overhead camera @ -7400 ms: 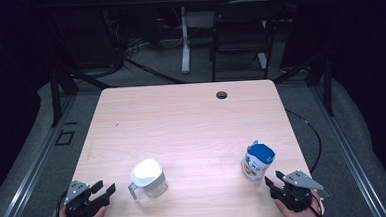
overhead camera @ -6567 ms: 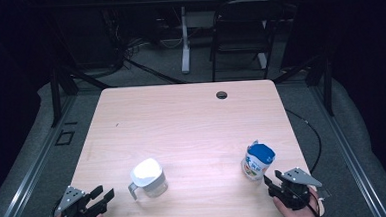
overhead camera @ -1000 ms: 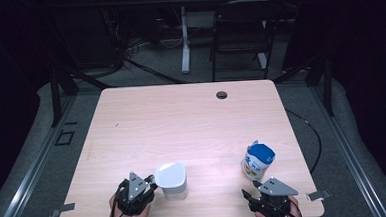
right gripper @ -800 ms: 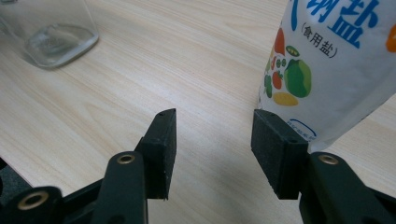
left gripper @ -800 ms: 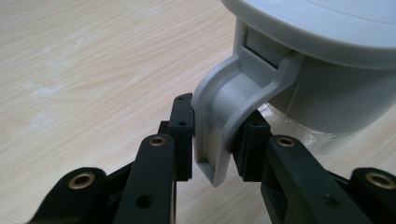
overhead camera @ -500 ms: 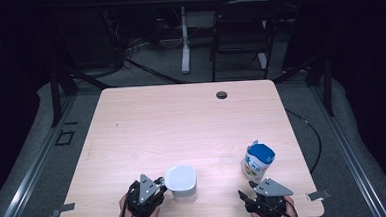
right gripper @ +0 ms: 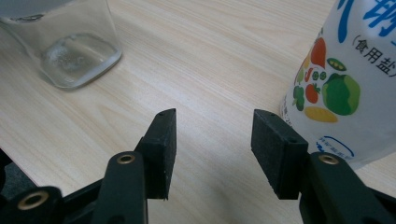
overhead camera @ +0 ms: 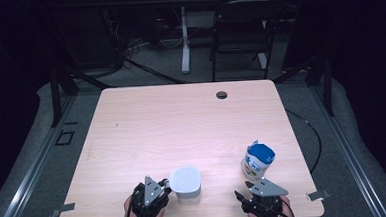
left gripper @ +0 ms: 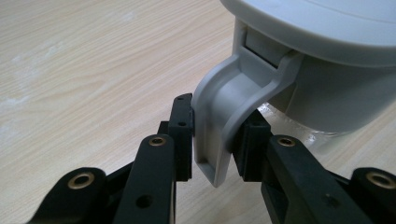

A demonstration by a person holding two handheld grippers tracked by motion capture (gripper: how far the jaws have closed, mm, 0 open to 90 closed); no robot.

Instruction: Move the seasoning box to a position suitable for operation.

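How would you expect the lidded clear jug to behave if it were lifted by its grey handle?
The jug looks empty through its clear wall, so probably light. Held only by the handle at one side, it may swing or tilt. The left gripper pinches smooth moulded plastic, which could slip.

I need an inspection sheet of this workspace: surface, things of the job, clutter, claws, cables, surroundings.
Surface: light wooden table, a round hole near its far edge.
Job's things: clear jug with grey lid, near the front edge; salt bottle with blue cap, upright, to its right.
Clutter: nothing seen.
Claws: left claw shut on the jug's handle; right claw open, nothing between its jaws, the bottle just beside it.
Cables: one black cable on the floor beside the table's right edge.
Surroundings: dark room, grey floor, a chair beyond the table.
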